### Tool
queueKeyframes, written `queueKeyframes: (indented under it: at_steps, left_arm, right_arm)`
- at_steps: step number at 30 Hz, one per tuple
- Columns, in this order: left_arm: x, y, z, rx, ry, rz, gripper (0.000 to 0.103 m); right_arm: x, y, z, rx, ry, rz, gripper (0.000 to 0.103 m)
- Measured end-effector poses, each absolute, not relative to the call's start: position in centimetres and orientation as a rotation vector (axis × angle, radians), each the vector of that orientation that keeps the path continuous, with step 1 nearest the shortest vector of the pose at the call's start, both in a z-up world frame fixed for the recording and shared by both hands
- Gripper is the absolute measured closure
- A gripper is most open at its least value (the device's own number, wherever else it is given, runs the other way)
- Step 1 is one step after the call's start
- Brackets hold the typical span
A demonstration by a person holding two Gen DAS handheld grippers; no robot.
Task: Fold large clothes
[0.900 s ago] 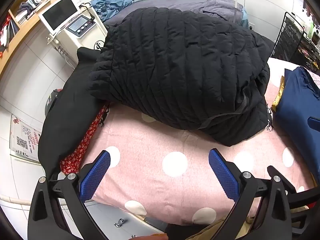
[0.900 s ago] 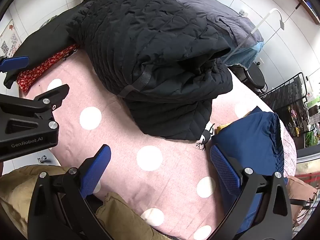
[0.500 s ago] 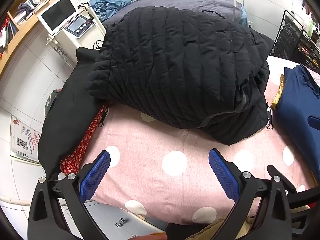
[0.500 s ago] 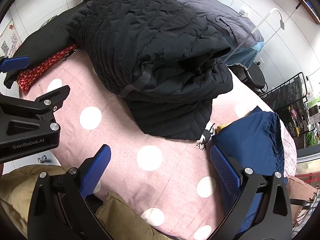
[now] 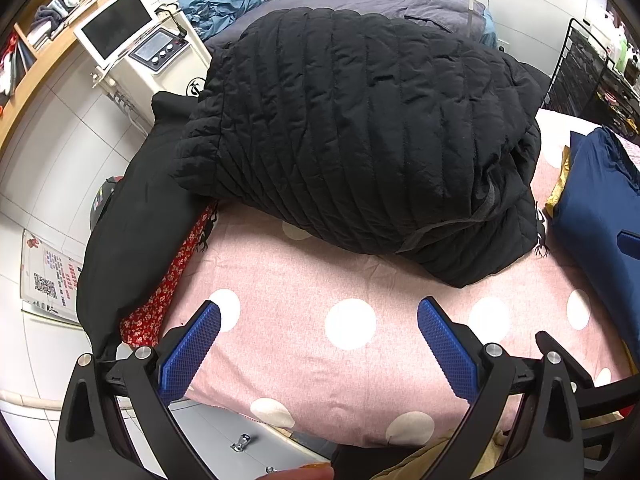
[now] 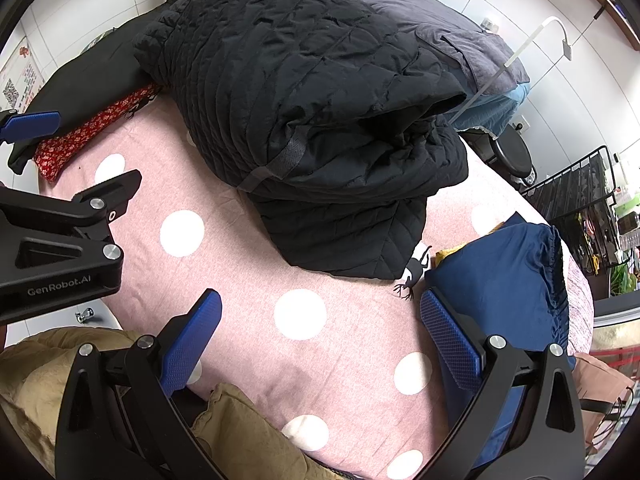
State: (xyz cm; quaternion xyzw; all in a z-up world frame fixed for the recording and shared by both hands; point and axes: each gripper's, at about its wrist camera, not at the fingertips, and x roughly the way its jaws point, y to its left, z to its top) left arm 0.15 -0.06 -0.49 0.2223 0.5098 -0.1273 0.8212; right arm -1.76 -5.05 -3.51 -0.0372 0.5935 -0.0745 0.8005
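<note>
A black quilted jacket (image 5: 360, 132) lies folded into a thick bundle on the pink polka-dot sheet (image 5: 320, 352); it shows again in the right wrist view as the jacket (image 6: 304, 92) on the sheet (image 6: 248, 288). My left gripper (image 5: 318, 344) hovers above the bare sheet in front of the bundle, jaws wide apart and empty. My right gripper (image 6: 320, 336) is likewise open over the sheet near the bundle's right corner, holding nothing. The left gripper's body (image 6: 60, 236) appears at the left of the right wrist view.
A navy blue garment (image 6: 508, 272) lies at the right of the bed. A black cloth (image 5: 132, 232) and red floral fabric (image 5: 168, 284) hang off the left edge. A white machine with a screen (image 5: 136, 44) stands against the tiled wall. Tan fabric (image 6: 240, 436) lies at the near edge.
</note>
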Motion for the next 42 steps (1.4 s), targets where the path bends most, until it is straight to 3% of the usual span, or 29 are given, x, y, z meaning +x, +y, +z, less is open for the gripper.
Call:
queueKeyframes:
  at_steps: [42]
  left_arm:
    - [0.02,-0.46,-1.0,0.478,1.111,-0.296,0.006]
  right_arm:
    - [-1.73,-5.08,-3.52,-0.079,1.275,-0.159,0.005]
